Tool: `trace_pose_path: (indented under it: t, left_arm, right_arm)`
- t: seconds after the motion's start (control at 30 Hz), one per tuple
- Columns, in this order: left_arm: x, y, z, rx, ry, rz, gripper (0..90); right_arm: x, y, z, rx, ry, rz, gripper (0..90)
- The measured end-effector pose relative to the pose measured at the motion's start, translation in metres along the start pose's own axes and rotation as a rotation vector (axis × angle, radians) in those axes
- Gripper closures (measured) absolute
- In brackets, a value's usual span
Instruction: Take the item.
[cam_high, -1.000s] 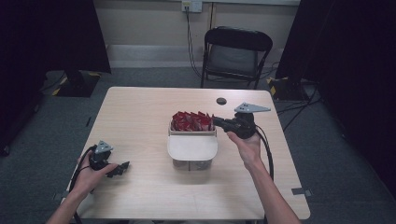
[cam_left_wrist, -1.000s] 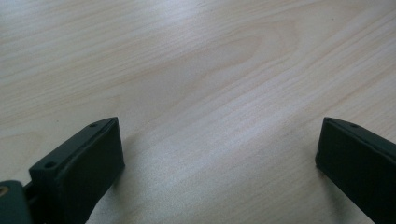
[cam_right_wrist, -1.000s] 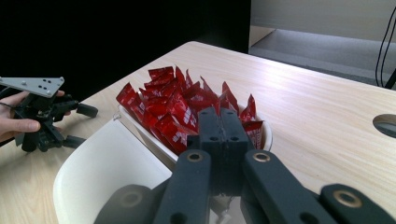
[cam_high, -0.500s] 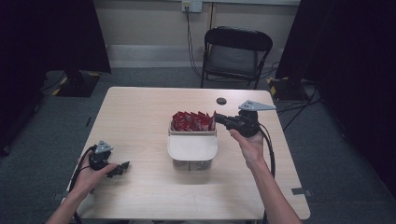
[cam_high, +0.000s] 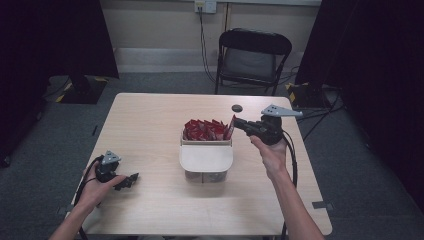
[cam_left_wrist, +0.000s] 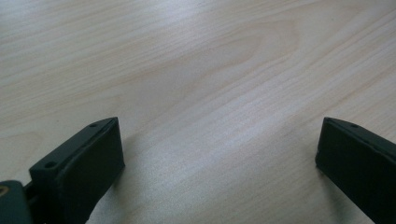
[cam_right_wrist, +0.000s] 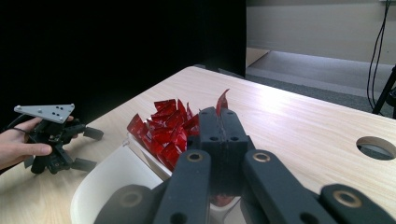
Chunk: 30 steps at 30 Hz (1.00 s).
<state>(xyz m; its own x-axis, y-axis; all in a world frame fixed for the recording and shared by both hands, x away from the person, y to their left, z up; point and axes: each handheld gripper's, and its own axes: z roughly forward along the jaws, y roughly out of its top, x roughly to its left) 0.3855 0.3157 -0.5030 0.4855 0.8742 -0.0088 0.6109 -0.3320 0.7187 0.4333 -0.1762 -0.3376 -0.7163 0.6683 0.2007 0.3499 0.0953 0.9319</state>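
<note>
Pinching one red packet between closed jaws, the right gripper sits at the right rim of the white container, mid-table. The packet stands above the jaw tips, just right of the stack of red packets in the container's far compartment.

To do this step well, I'd say:
- Lift straight up until the packet clears the stack, then travel. Dragging sideways risks pulling neighbours out with it.
- Keep the jaws clamped. The packet is thin and looks slippery, and the grip seems to sit on its lower part only.
- Check it's a single packet before moving off.

Left gripper rests near the table's front-left corner, well apart from the container. Its jaws stand wide apart over bare wood, holding nothing.

Hard to read:
- The right gripper view has its own jaws covering the packet's lower half, so I can't tell grip depth, or whether a second packet is caught.
- The container's near section lies under a white lid or flap in the high view; contents can't be made out.
- Packet print is too small to read.
- Small dark round thing beyond the container reads as a hole in the tabletop in the right gripper view.
</note>
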Motion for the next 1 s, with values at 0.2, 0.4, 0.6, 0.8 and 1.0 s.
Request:
trace_pose_path:
  t: [0.2, 0.4, 0.6, 0.8, 1.0]
  left_arm:
    - [0.0, 0.0, 0.0, 0.0, 0.0, 0.0, 0.2]
    - [0.0, 0.0, 0.0, 0.0, 0.0, 0.0, 0.2]
    - [0.0, 0.0, 0.0, 0.0, 0.0, 0.001, 0.2]
    - [0.0, 0.0, 0.0, 0.0, 0.0, 0.0, 0.2]
    - [0.0, 0.0, 0.0, 0.001, 0.0, 0.001, 0.2]
  right_arm:
    - [-0.001, 0.002, -0.003, -0.017, -0.001, 0.005, 90.0]
    - [-0.002, 0.008, -0.011, -0.048, -0.002, 0.006, 90.0]
    - [-0.002, 0.009, -0.014, -0.055, -0.005, 0.006, 90.0]
    - [-0.003, 0.012, -0.018, -0.073, -0.007, 0.008, 90.0]
    - [-0.004, 0.016, -0.025, -0.093, -0.011, 0.005, 90.0]
